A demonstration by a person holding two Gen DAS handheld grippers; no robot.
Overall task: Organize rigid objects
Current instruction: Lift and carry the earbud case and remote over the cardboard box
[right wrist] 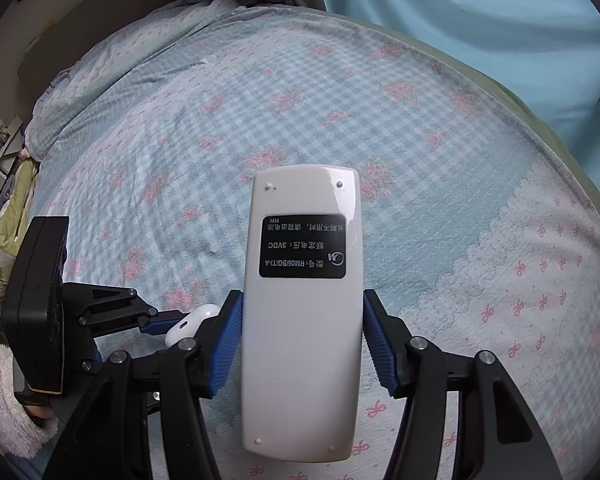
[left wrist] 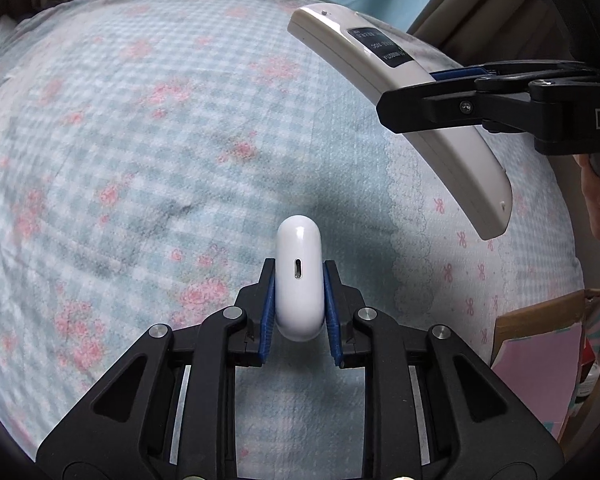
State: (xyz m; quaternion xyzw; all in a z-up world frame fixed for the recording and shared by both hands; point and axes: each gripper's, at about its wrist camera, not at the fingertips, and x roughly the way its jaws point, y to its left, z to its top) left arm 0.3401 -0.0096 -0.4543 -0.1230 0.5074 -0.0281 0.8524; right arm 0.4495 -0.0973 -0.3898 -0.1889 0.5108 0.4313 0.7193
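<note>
1. Leftmost, the left gripper (left wrist: 299, 312) has its blue fingers (left wrist: 269, 312) clamped on a white earbud case (left wrist: 299, 276), port side up, held above the bed (left wrist: 140, 140).
2. Right of it, the right gripper (right wrist: 302, 344) fingers (right wrist: 224, 344) pinch a white remote (right wrist: 302, 340) by its sides, label up, above the checked floral sheet.
3. Far right, a pink-lined cardboard box (left wrist: 540, 360) sits beside the bed.

The case (left wrist: 299, 276) sits in the left tool (left wrist: 299, 304) over the bed (left wrist: 140, 160); the remote (left wrist: 400, 92), in the right tool (left wrist: 428, 92), lies at two o'clock.
</note>
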